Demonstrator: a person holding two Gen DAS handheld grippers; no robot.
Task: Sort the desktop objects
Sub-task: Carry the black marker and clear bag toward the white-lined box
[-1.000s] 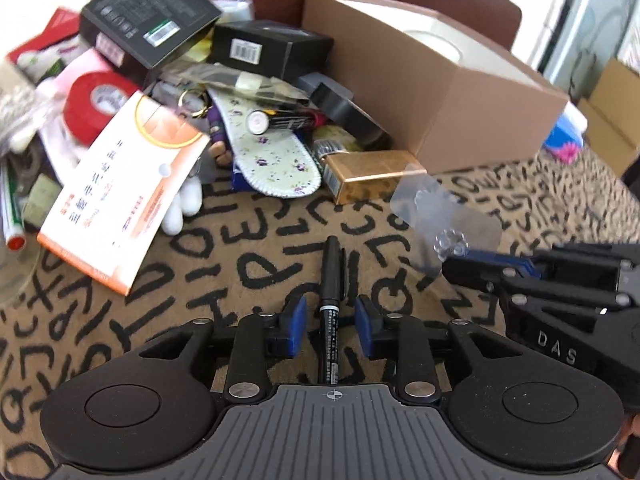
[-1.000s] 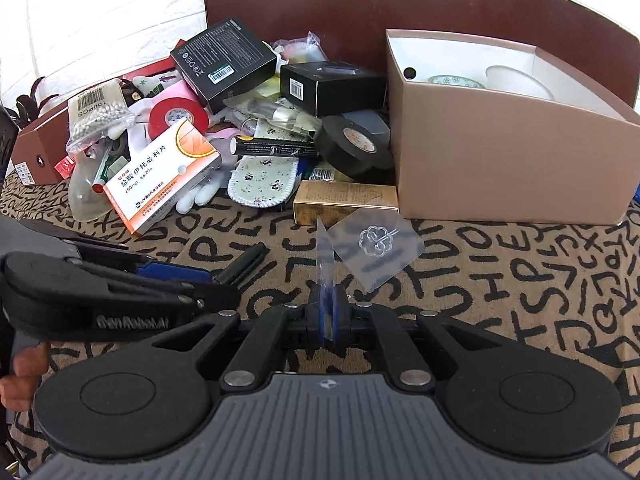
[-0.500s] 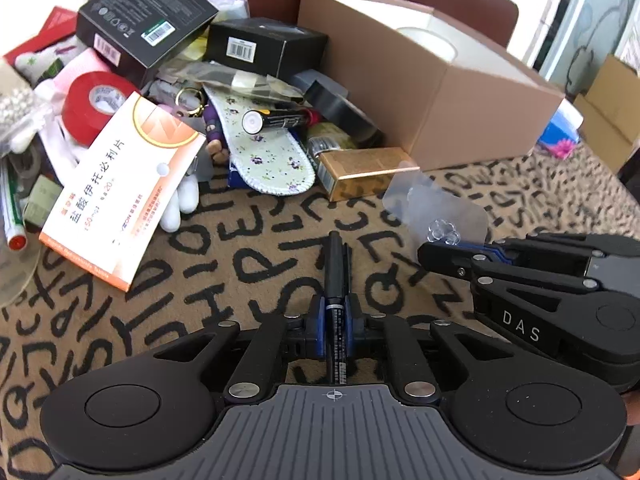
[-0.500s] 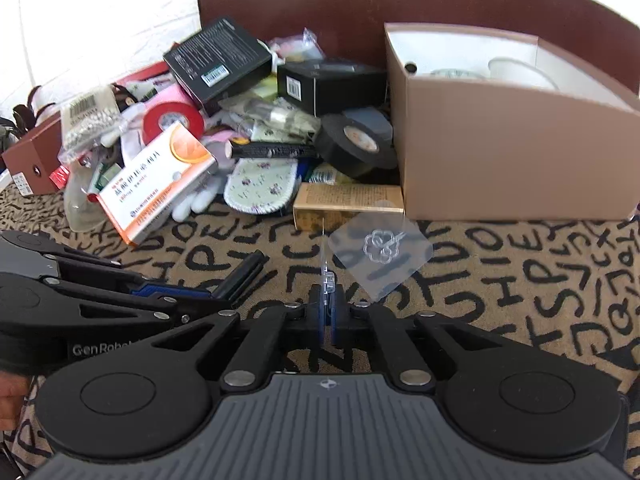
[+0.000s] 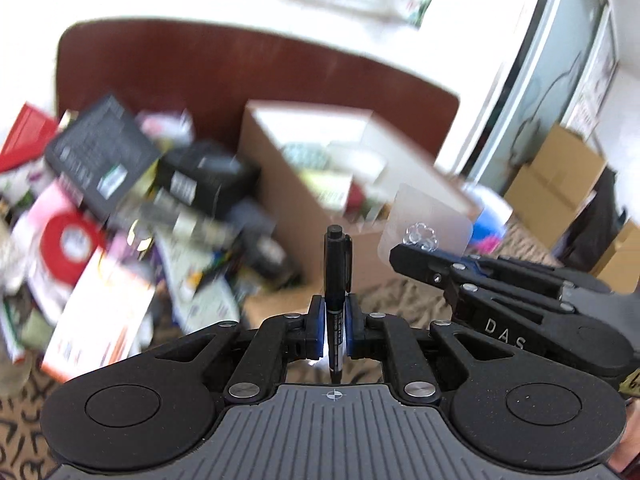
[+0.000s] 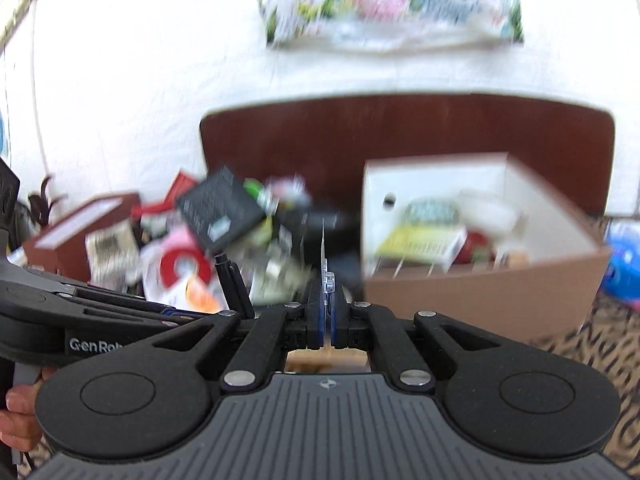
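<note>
My left gripper (image 5: 335,322) is shut on a black marker pen (image 5: 337,264), which points forward and up, lifted off the table. My right gripper (image 6: 325,312) is shut on a clear plastic sticker hook (image 6: 323,256), seen edge-on; in the left wrist view the same hook (image 5: 428,220) shows as a clear square sheet with a small clover at the right gripper's tip. The open brown cardboard box (image 5: 320,184) stands ahead of both grippers and holds several items; it also shows in the right wrist view (image 6: 480,280). Both views are motion-blurred.
A heap of clutter lies left of the box: a black carton (image 5: 100,160), a red tape roll (image 5: 68,244), an orange-and-white medicine box (image 5: 96,312). A dark red chair back (image 6: 400,136) stands behind. The letter-print cloth (image 6: 592,344) covers the table.
Both grippers have risen from the table with the marker and the hook and tilted up, so the box's inside now shows. The left gripper closed on the marker a second ago.
</note>
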